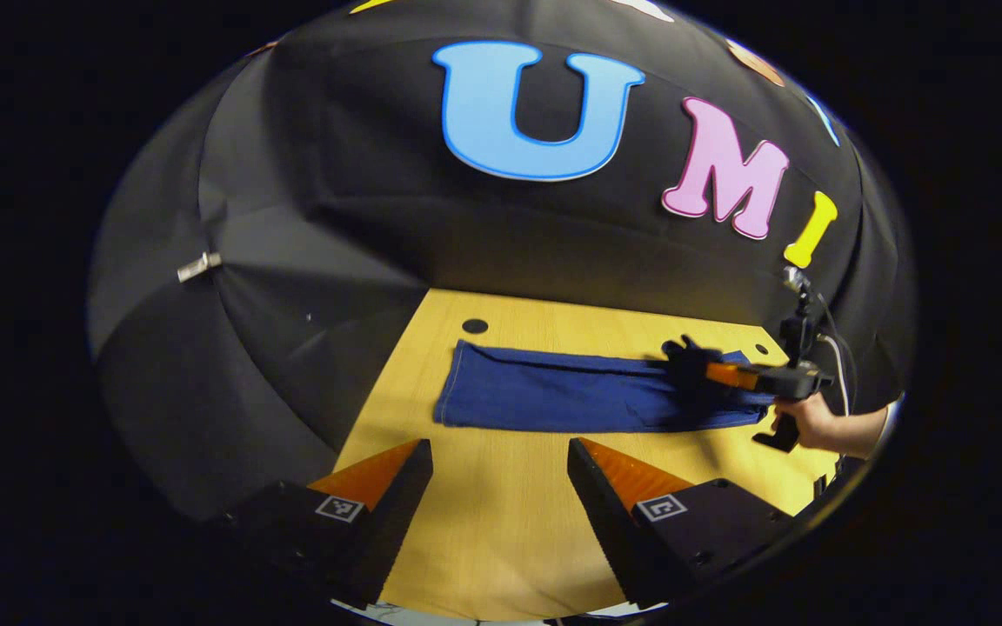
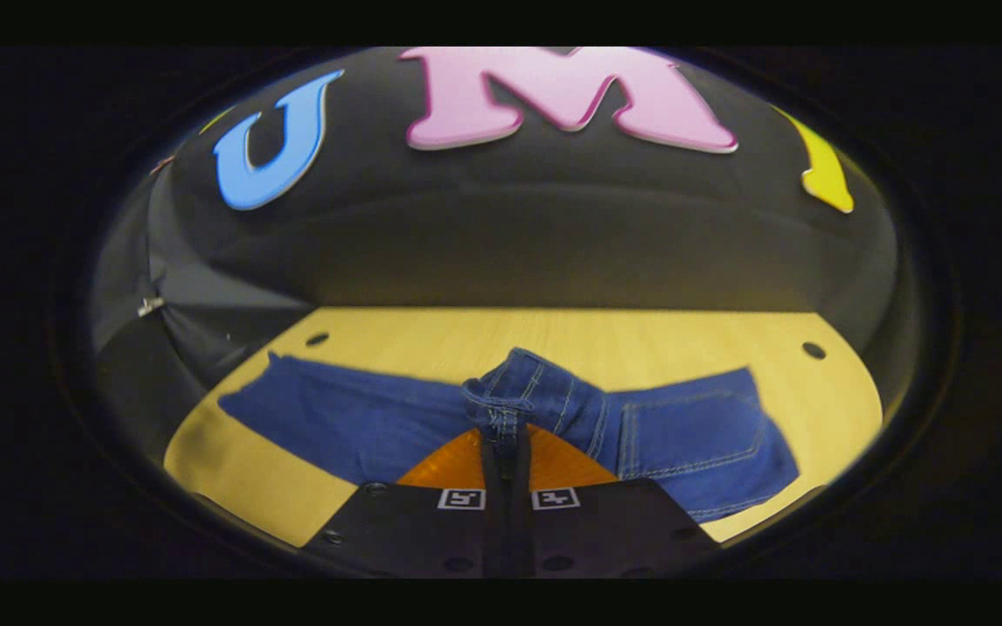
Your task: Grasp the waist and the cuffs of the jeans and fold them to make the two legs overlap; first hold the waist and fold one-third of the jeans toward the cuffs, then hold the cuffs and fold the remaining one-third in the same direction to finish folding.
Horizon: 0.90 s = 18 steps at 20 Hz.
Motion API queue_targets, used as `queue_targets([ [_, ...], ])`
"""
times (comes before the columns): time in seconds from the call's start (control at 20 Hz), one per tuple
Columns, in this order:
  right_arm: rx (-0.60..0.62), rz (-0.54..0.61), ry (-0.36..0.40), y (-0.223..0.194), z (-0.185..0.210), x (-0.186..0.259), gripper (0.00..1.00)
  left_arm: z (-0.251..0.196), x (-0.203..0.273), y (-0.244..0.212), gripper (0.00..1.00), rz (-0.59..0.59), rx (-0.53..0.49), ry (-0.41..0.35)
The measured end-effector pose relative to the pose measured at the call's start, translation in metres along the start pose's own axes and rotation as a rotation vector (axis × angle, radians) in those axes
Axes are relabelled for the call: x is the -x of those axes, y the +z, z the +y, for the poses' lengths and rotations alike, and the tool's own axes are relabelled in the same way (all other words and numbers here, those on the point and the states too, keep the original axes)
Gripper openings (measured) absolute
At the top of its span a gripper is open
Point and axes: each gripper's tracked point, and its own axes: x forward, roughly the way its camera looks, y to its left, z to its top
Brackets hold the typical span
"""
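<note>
Blue jeans [image 1: 553, 396] lie lengthwise across the yellow wooden table [image 1: 501, 522], legs overlapped, cuffs to the left in the left gripper view. My left gripper [image 1: 499, 456] hangs open above bare table in front of the jeans, nothing between its fingers. My right gripper [image 1: 710, 372], held by a hand [image 1: 814, 422], is at the waist end. In the right gripper view the right gripper [image 2: 505, 426] is shut on a bunched piece of the waistband [image 2: 510, 396], raised a little off the jeans [image 2: 701, 435], whose back pocket shows to the right.
The booth's black cloth wall rises just behind the table's far edge. Round holes [image 1: 474, 326] [image 2: 812, 349] mark the table's far corners. A metal clip [image 1: 198, 266] hangs on the wall at the left. Bare tabletop [image 2: 605, 339] lies beyond the jeans.
</note>
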Motion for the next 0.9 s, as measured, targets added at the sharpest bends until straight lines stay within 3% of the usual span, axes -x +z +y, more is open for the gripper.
queue_targets([
  [0.05, 0.023, 0.021, -0.004, -0.012, -0.015, 0.008, 0.0, 0.004, -0.007, -0.007, 0.97, 0.021, 0.013, 0.004],
  [0.1, 0.038, 0.032, -0.003, -0.019, -0.007, -0.006, 0.05, 0.007, -0.017, -0.014, 0.95, 0.042, 0.022, 0.008],
  [0.15, 0.04, 0.041, 0.006, -0.037, -0.001, 0.0, 0.0, 0.008, -0.022, -0.022, 0.95, 0.066, 0.031, 0.015],
  [0.25, 0.002, 0.067, 0.085, -0.035, 0.007, 0.001, 0.14, 0.01, -0.042, -0.032, 0.96, 0.099, 0.05, 0.011],
  [0.35, -0.05, 0.093, 0.187, -0.029, 0.028, 0.015, 0.54, 0.009, -0.064, -0.028, 0.96, 0.111, 0.071, -0.001],
  [0.45, -0.014, 0.059, 0.204, -0.018, 0.024, 0.033, 0.95, 0.008, -0.09, -0.015, 0.96, 0.105, 0.107, -0.019],
  [0.65, -0.004, -0.008, 0.255, 0.001, 0.013, 0.099, 0.98, 0.022, -0.154, 0.019, 0.96, 0.077, 0.235, 0.002],
  [0.75, -0.008, -0.02, 0.227, 0.001, -0.01, 0.122, 0.98, 0.037, -0.183, 0.022, 0.96, 0.102, 0.25, 0.05],
  [0.9, -0.029, -0.038, 0.142, -0.003, -0.055, 0.145, 0.98, 0.076, -0.218, 0.008, 0.96, 0.179, 0.185, 0.169],
])
